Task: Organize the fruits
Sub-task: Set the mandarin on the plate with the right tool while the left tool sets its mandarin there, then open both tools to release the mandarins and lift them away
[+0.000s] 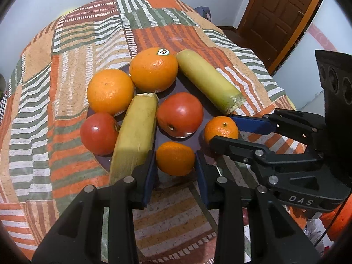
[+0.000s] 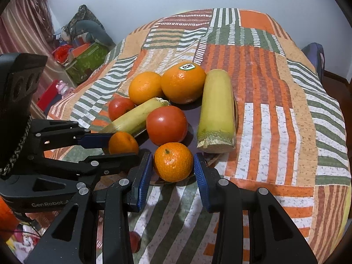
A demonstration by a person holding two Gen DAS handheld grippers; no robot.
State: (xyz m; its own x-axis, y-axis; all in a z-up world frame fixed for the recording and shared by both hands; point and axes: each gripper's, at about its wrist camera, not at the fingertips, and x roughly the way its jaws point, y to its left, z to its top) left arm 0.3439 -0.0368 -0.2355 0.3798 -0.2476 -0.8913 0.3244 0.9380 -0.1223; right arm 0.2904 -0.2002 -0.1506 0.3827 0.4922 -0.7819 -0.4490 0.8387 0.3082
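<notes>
Fruit all on dark round plate [image 1: 169, 90], nothing sorted yet; left gripper [image 1: 176, 171] and right gripper [image 2: 173, 169] each bracket a small orange mandarin at 6 o'clock [image 1: 175, 158] [image 2: 173, 161], contact unclear.

Two hand-held tools, side by side – the left tool [image 1: 175, 157] points steeply downward, its two black fingers reaching forward with the blue pads [image 1: 150, 172] facing each other across a narrow gap, pressed on either side of the left-hand mandarin [image 1: 175, 161]. The right tool [image 2: 173, 165] is tilted downward too, a little less steeply, its ribbed blue pads [image 2: 201, 172] clamped on the flanks of the right-hand mandarin [image 2: 173, 161]. Each tool shows in the other's camera from the side – linkage arms angled inward, fingers nearly parallel, tips close together. No hand or sleeve is visible in either view.
</notes>
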